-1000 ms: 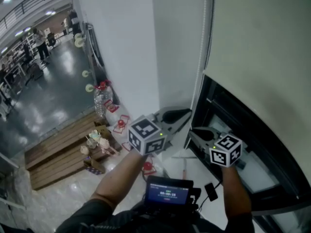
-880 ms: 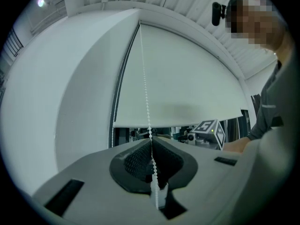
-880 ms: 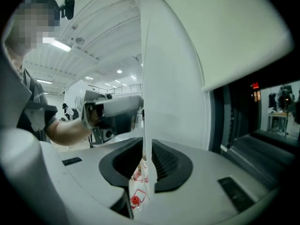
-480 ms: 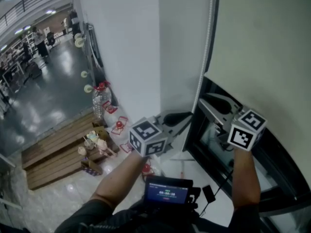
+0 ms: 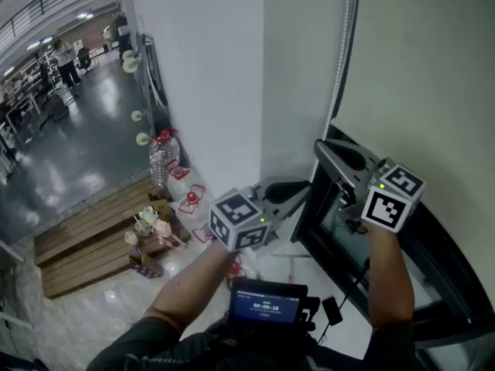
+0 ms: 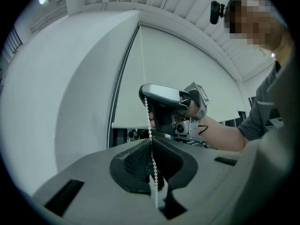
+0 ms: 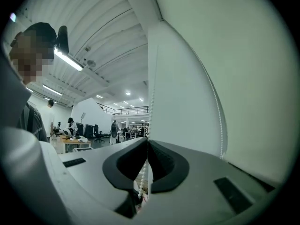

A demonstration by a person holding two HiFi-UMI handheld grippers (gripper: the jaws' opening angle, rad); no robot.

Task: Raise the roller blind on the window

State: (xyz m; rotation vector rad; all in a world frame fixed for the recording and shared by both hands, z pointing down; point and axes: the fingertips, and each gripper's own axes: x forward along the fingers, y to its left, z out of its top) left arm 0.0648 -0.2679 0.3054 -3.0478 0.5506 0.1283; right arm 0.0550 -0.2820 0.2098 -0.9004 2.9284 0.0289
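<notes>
The fingers [image 6: 133, 161] of our left gripper [image 6: 151, 140] are clenched on the white beaded pull cord [image 6: 144, 64]; our right gripper [image 7: 147, 142], at one o'clock of it, has just been closing and pinches the same cord; the cream fabric roller blind [image 5: 418, 60] seems partly raised, with dark window glass [image 5: 445, 273] bared below; more pulls remain.

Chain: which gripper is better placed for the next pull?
Right gripper: its jaws have just closed on the chain, above the left gripper, so it probably has more room to pull down.
</notes>
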